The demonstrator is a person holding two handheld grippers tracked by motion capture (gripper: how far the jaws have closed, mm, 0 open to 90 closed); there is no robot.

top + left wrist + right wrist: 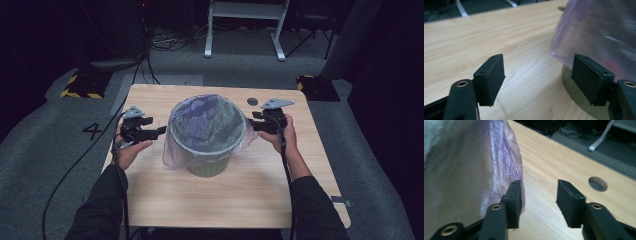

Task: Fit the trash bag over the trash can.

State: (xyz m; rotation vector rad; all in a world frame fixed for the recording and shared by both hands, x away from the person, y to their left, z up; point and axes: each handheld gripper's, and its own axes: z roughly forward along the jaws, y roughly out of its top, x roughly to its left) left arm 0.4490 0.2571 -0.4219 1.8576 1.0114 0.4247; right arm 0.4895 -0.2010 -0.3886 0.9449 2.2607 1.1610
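Your bin (209, 160) stands mid-table (165, 200), between your two claws, and the purple bag (207, 125) already lines it, its edge folded down over the rim. Your left claw (159, 131) is spread apart and empty just beside the bag's skirt. Your right claw (251, 123) is also apart, with loose film lying against one jaw. Judging by this, the lining looks done; only tidying the slack remains.

Grey carpet floor (40, 150) — dim room; white frame legs (245, 30) behind the wooden table (210, 200); cables (172, 42) strewn.
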